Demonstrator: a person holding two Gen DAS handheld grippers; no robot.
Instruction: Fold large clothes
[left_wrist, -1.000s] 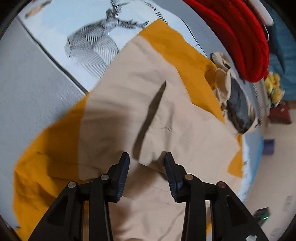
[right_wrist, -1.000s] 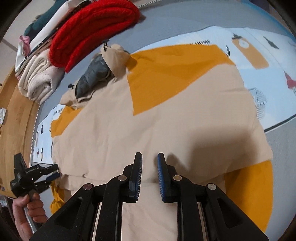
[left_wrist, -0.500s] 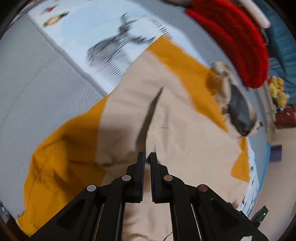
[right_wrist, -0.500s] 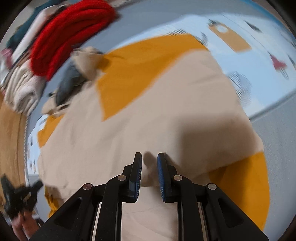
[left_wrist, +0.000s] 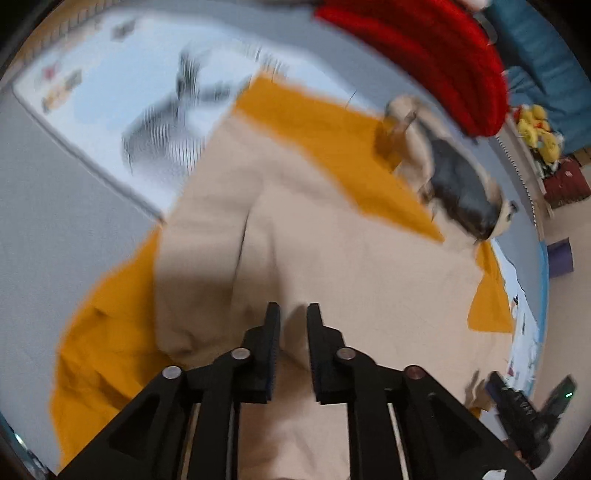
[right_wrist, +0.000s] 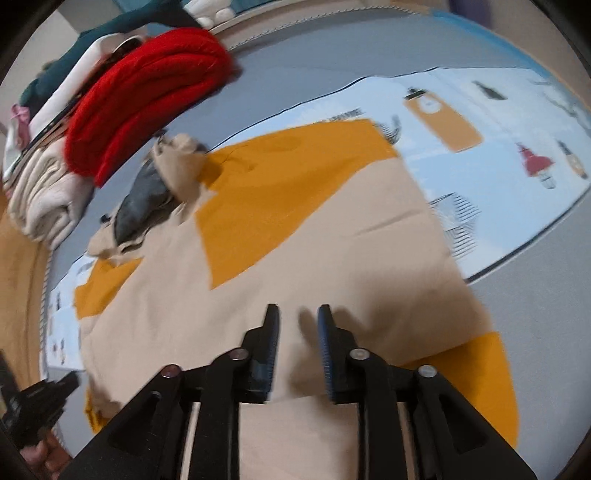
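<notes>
Change since a second ago: both jaw pairs have just been opening; the left gripper (left_wrist: 292, 314) had pinched nearly shut and now stands slightly parted, and a raised ridge has formed in the cloth ahead of it.
Garment: large beige-and-mustard-orange cotton top (left_wrist: 332, 258), spread flat under both grippers, its beige hood with dark grey lining (left_wrist: 458, 184) bunched at the far end.
Left claw: narrowly parted, a soft beige pleat rising between the pads (whether the pads press on it I cannot tell).
Right claw: right gripper (right_wrist: 297, 317) open, nothing pinched, beige cloth lying beneath it.
Progress: early by my judgement; beige panels lie over the orange ones, so one fold seems made, while the hood and the final compacting remain.
Surface: grey padded floor mat (right_wrist: 332, 55) with a pale blue printed play mat (right_wrist: 480, 110) under the garment.
Room: folded red knit sweater (right_wrist: 147, 92) and a cream folded blanket (right_wrist: 44, 199) stacked near the hood.
</notes>
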